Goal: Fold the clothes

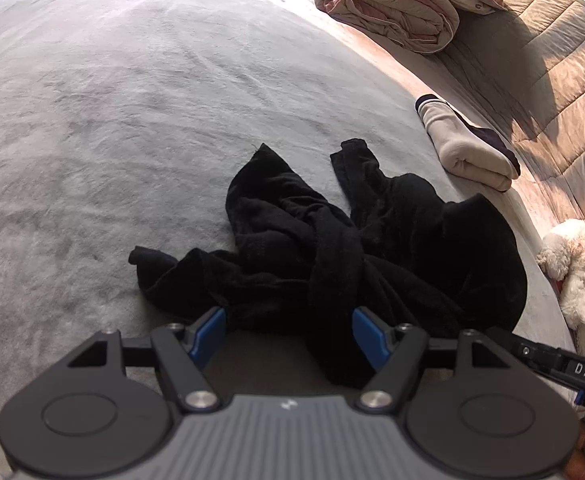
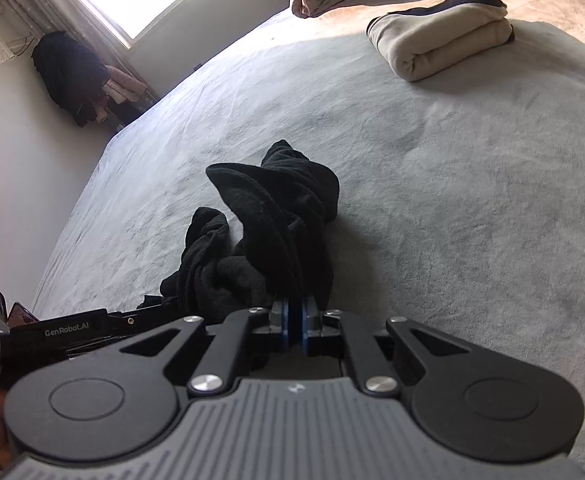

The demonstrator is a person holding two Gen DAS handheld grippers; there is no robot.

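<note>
Lying crumpled and twisted near the front of the bed, the black knit garment (image 1: 332,248) had not yet been spread flat, so the folding of this piece had, by the look of it, hardly begun. The right gripper (image 2: 293,314) had its blue pads pressed together on a bunched edge of the fabric, lifting a ridge of it, while the left gripper (image 1: 288,330) stood wide apart at the near edge of the heap, gripping nothing. One folded cream and dark garment (image 1: 472,148) sat well apart at the far right, seemingly finished, though whether it was one piece or two was hard to tell. The grey plush bedspread (image 1: 132,120) gave plenty of room for laying the cloth out. A rolled pink and beige quilt (image 1: 396,4) and a white fluffy toy (image 1: 572,276) sat toward the bed's edge, neither in the way; the tangled sleeves looked like the real hindrance.
</note>
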